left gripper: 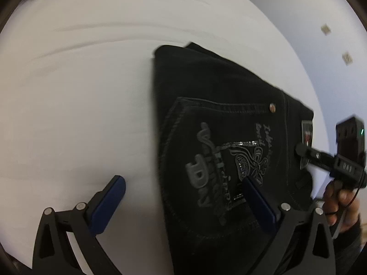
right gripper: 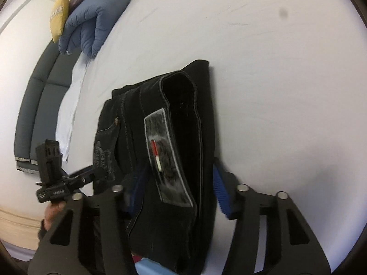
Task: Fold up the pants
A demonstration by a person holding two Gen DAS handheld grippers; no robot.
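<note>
Two tongs over one pair of black pants (left gripper: 229, 119), which lie folded into a thick bundle on the white bed sheet (left gripper: 80, 91). My left tongs (left gripper: 183, 189) are spread wide, gripping nothing: one blue pad (left gripper: 110, 201) hangs above bare sheet, the other (left gripper: 259, 199) sits over the embroidered back pocket (left gripper: 220, 160). My right tongs (right gripper: 181, 183) straddle the waistband end of the pants (right gripper: 174, 137), fingers either side of the stacked layers; the jaws look parted around the cloth, though I cannot tell whether the pads are touching it. A grey patch label (right gripper: 165, 155) with a red stripe faces up between them. Far back, a blue puffy jacket (right gripper: 91, 20) and a yellow cushion (right gripper: 59, 13) sit at the bed's edge.
</note>
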